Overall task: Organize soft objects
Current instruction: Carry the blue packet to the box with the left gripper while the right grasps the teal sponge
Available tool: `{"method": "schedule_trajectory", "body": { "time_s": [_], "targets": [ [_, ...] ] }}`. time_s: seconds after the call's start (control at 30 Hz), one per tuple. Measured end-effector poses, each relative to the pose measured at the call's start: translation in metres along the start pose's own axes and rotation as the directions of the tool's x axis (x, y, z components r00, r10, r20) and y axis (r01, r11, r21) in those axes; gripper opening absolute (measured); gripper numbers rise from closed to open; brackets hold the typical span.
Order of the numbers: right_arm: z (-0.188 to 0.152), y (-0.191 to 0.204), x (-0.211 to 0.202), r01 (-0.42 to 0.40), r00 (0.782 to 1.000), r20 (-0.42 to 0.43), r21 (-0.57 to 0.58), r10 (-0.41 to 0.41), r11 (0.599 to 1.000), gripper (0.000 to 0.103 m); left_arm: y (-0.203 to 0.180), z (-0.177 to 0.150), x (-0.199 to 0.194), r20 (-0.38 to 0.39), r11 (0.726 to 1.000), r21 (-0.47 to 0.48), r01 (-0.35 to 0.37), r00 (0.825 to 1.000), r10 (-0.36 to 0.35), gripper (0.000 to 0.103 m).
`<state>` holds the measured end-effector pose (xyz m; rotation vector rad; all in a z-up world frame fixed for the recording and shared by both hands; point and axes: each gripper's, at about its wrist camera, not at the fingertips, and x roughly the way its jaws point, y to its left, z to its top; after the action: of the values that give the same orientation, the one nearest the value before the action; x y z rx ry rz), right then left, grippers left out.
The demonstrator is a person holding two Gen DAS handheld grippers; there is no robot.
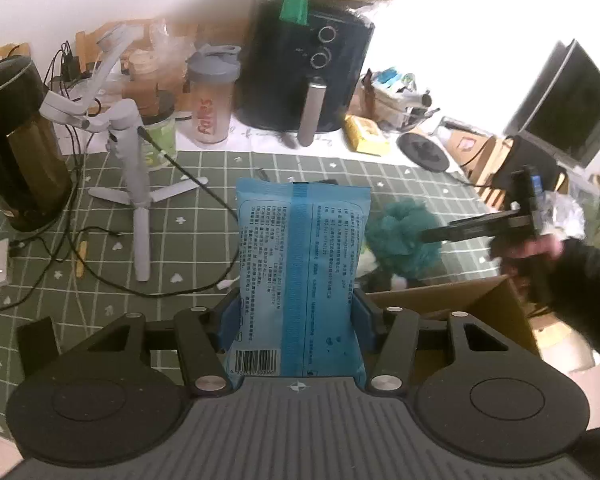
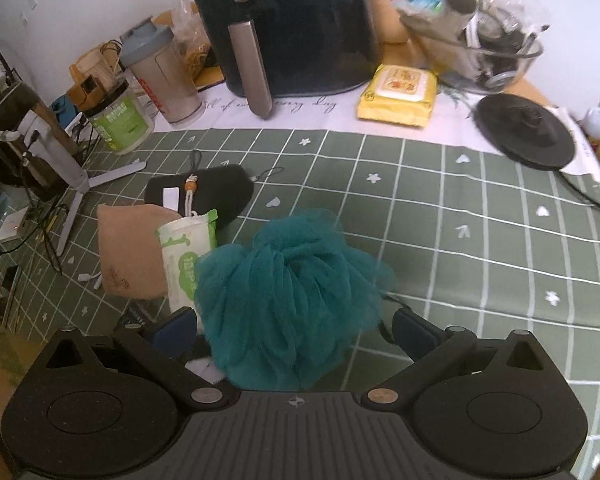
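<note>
My left tongs [image 1: 296, 320] pinched the soft blue pack [image 1: 300, 264] across its middle, light and yielding. My right tongs [image 2: 296, 328] stood spread around the airy teal mesh puff [image 2: 288, 292] mid-desk [image 2: 480, 240]; I judged its dense centre the best hold.

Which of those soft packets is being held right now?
The blue packet, clamped in the left gripper; the yellow and green-white ones lie on the table.

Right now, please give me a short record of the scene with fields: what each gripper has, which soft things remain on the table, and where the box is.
left gripper: shut on blue tissue pack, held above the table
right gripper: open, fingers either side of teal bath pouf
soft things on green checked tablecloth: black pouch, green-white wipes pack
cardboard box: beside the held pack, under the right hand
</note>
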<state>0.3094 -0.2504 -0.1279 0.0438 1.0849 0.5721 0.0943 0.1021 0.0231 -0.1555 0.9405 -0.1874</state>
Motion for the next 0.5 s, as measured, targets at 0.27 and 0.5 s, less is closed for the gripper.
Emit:
{"method": "schedule_trajectory", "body": {
  "time_s": [0.27,0.5],
  "targets": [
    [0.01,-0.001,0.048,-0.051,0.997,-0.053,0.023,0.052,0.998,0.102,-0.013,-0.003,-0.002,0.014,0.999,-0.002,0.048,0.999,-0.048,0.055],
    [0.005,0.005,0.059,-0.048,0.997,-0.056,0.014,0.049,0.999,0.078,-0.02,-0.003,-0.001,0.004,0.998,0.006,0.061,0.998,-0.061,0.055]
  ]
}}
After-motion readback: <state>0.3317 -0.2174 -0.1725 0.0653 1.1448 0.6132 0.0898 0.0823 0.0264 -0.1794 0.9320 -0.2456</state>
